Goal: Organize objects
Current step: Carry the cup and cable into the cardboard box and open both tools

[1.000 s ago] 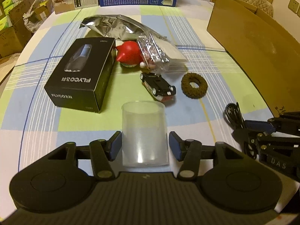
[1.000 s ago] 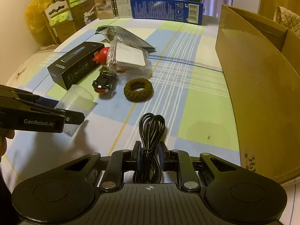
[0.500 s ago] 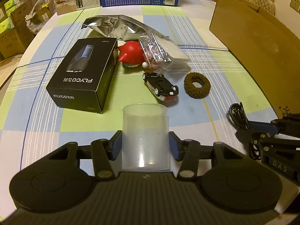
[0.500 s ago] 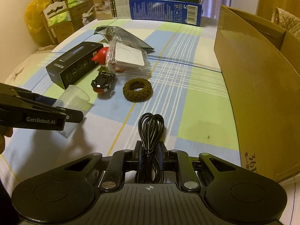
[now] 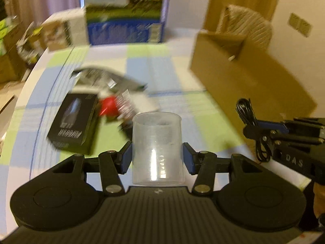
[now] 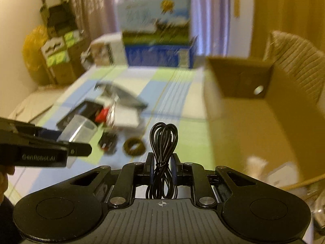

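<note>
Nearest in the left wrist view, the left claw (image 5: 157,156) is clamped on a clear plastic cup (image 5: 156,148), a blue pad pressed to each side of its lower wall. The cup stands upright, long axis vertical, open mouth up; it is frosted and see-through, with a bright glare streak and faint graduation marks on the front. It hangs above the table (image 5: 203,122), clear of the checked cloth.

In the right wrist view the right claw (image 6: 162,168) is drawn narrow around a coiled black cable (image 6: 163,152). The bundle stands on end between the pads, long axis vertical, its loops rising above the fingers and its tail loops hanging below; a thin twist tie cinches it at the middle. It too is held above the table, just beside the near wall of the open cardboard box (image 6: 254,122), which stands to the right.

Farther out on the table, blurred, lie a brown ring-shaped hair tie (image 6: 135,146) and a small dark toy car (image 6: 107,142) next to it. Beyond those sit a black product box (image 5: 75,122), long axis running away from the camera, a red toy (image 5: 108,106) touching a crinkled clear bag (image 5: 130,103), and a silver foil pouch (image 5: 105,77). At the far edge a blue and green carton (image 5: 126,14) stands upright.
</note>
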`<state>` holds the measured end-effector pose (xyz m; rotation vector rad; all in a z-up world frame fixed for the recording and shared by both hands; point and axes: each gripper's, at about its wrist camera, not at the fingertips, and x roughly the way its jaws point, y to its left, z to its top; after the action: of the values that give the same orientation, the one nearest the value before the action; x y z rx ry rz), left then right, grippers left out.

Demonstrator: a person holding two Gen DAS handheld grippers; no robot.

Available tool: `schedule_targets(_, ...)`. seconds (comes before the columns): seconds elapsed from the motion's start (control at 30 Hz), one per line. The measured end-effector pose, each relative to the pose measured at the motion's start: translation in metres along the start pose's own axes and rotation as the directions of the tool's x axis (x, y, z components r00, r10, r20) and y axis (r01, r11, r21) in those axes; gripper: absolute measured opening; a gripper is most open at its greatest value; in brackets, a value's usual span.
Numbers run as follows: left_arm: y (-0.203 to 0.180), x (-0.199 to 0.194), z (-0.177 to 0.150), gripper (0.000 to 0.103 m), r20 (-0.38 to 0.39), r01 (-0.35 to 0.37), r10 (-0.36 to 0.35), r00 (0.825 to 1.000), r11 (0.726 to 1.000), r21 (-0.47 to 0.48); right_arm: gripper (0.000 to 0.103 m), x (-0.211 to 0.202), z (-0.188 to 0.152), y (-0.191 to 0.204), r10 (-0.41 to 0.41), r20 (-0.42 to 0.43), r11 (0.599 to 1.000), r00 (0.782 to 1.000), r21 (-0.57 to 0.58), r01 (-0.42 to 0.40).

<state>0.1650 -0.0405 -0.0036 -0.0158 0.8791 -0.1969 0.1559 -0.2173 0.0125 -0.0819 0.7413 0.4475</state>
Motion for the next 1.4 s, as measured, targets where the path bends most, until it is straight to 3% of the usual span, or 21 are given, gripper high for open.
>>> schedule_targets(0.33,-0.105,-0.014,0.057,0.046,0.071,0.146,-0.156,0.985,0.982,0.123,0.013,-0.058,0.030,-0.098,-0.162,0.060,0.984,0.985,0.079,0.158)
schedule_targets(0.57,-0.169,0.011,0.082,0.046,0.045,0.213,-0.225,0.973,0.959,0.186,0.013,-0.062,0.025,-0.150,-0.189,0.037,0.972,0.981,0.151,0.182)
schedule_targets(0.77,-0.199,0.043,0.089,0.048,0.013,0.218,-0.226,0.974,0.952,0.217,0.013,-0.063,0.021,-0.179,-0.195,0.033,0.963,0.980,0.194,0.185)
schedule_targets(0.87,-0.202,0.051,0.090,0.057,0.011,0.208,-0.216,0.976,0.951,0.228,0.013,-0.064,0.018,-0.186,-0.190,0.033,0.962,0.981,0.207,0.179)
schedule_targets(1.17,-0.173,0.038,0.087,0.057,0.046,0.160,-0.171,0.984,0.969,0.187,0.013,-0.055,0.017,-0.187,-0.156,0.031,0.965,0.987,0.220,0.145)
schedule_targets(1.4,-0.144,0.025,0.083,0.059,0.070,0.121,-0.133,0.989,0.981,0.149,0.014,-0.042,0.032,-0.178,-0.090,0.066,0.973,0.994,0.221,0.074)
